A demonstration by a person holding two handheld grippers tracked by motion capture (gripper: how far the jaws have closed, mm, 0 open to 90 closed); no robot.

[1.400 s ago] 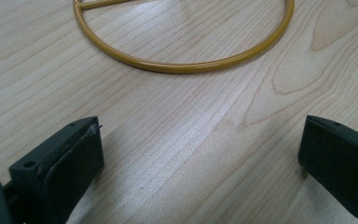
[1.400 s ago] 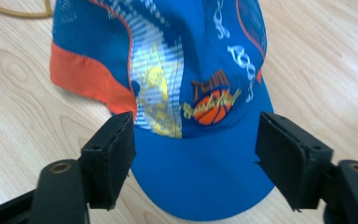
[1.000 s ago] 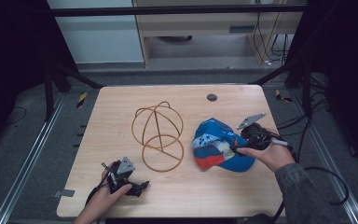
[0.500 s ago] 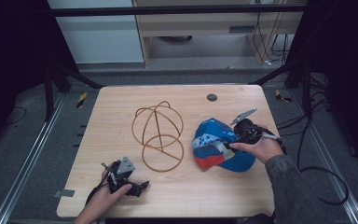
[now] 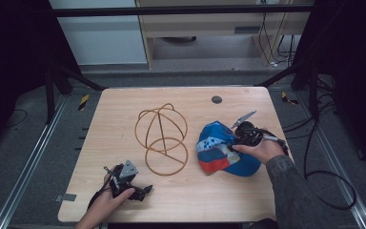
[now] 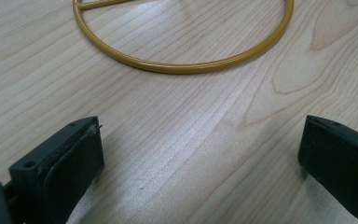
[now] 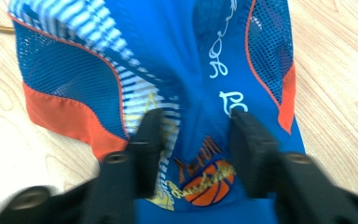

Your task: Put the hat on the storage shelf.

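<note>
A blue cap with orange trim, mesh panels and a basketball print lies at the right of the wooden table. My right gripper reaches onto it from the right. In the right gripper view its jaws have just been closing, and a raised fold of the cap is pinched between its pads. A yellow wire frame of rings stands at the table's middle. My left gripper rests near the front left edge, open, with bare wood between its jaws and the frame's base ring ahead.
A small dark round disc sits at the table's far side. Cables trail off the right edge to the floor. Dark frame legs and shelving stand beyond the far edge.
The right hand has shifted left and lower over the cap, and its jaws have narrowed onto the cap's fabric. The left hand and the wire frame have stayed put.
</note>
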